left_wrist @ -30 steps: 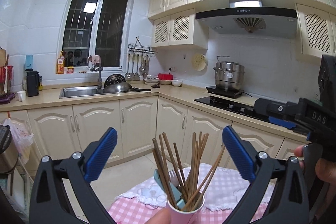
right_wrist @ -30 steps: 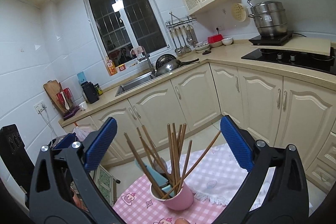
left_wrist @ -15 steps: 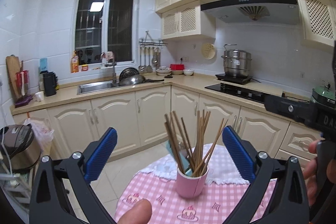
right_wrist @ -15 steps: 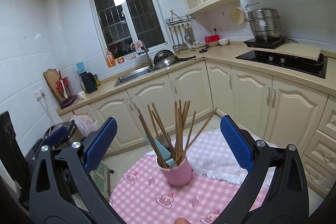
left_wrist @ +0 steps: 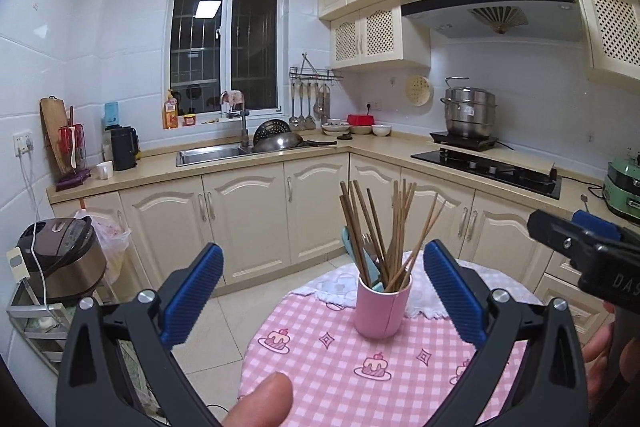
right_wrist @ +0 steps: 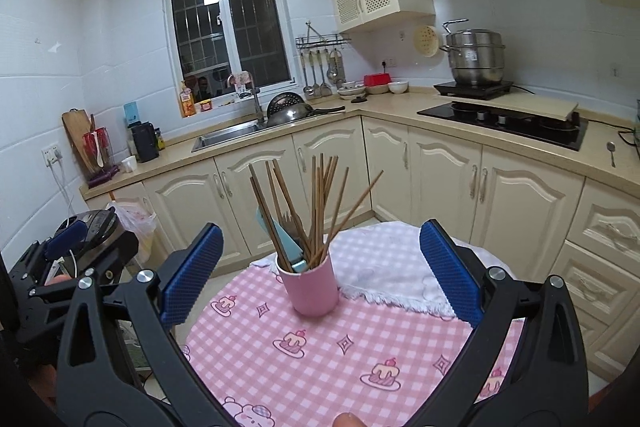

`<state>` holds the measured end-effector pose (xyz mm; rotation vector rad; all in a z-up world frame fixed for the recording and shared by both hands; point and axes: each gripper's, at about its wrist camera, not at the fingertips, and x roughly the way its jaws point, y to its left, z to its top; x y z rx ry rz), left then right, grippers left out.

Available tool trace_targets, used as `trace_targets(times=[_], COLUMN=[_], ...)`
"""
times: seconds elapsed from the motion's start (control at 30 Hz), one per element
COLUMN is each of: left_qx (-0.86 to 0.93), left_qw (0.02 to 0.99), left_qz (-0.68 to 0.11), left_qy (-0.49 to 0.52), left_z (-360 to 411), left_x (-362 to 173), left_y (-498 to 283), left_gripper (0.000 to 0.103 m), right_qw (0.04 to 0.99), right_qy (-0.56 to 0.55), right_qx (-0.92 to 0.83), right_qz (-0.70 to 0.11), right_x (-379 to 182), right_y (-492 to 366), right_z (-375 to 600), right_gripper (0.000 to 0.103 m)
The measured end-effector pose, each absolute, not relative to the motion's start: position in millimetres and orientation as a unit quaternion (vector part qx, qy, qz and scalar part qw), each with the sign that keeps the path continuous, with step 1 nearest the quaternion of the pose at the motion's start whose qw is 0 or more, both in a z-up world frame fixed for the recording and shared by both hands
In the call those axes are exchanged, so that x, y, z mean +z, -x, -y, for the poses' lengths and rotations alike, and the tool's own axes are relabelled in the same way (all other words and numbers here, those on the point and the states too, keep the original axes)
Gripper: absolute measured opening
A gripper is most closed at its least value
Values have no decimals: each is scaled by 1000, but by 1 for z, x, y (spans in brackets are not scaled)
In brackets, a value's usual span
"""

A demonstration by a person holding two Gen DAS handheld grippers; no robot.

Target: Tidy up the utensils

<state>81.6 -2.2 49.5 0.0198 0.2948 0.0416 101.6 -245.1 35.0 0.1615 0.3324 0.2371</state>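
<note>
A pink cup [left_wrist: 382, 309] [right_wrist: 311, 289] stands upright on a small table with a pink checked cloth [left_wrist: 344, 367] [right_wrist: 320, 355]. Several brown chopsticks [left_wrist: 396, 227] [right_wrist: 316, 203] and a teal-handled utensil [right_wrist: 282, 233] stick out of it. My left gripper [left_wrist: 322, 291] is open, empty, a short way in front of the cup. My right gripper [right_wrist: 320, 267] is also open and empty, back from the cup. The right gripper's body [left_wrist: 580, 247] shows at the right edge of the left wrist view; the left gripper's body [right_wrist: 60, 267] shows at the left of the right wrist view.
A white cloth [right_wrist: 384, 275] lies behind the cup. Cream cabinets [left_wrist: 248, 215] with a sink [left_wrist: 208, 155], a stove [left_wrist: 488, 167] and a steel pot [left_wrist: 470, 115] run along the walls. A rice cooker [left_wrist: 60, 255] sits at the left. A fingertip [left_wrist: 264, 403] shows at the bottom.
Both grippers have pulled back and risen from the cup. The cup now looks smaller and farther off, and more of the table shows. Both stayed open.
</note>
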Motion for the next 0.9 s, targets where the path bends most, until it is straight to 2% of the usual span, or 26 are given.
trace_targets(times=[0.47, 0.9], left_qx=[11, 9], left_qw=[994, 993], left_qz=[-112, -117], left_qy=[-12, 15], left_z=[3, -6], left_x=[50, 41], left_y=[-31, -23], left_gripper=[98, 98], right_qw=[981, 982], right_qy=[-69, -66], right_qx=[98, 103], right_qz=[-155, -141], right_x=[24, 26], right_y=[-59, -46], right_z=[234, 230], right_gripper=[97, 97])
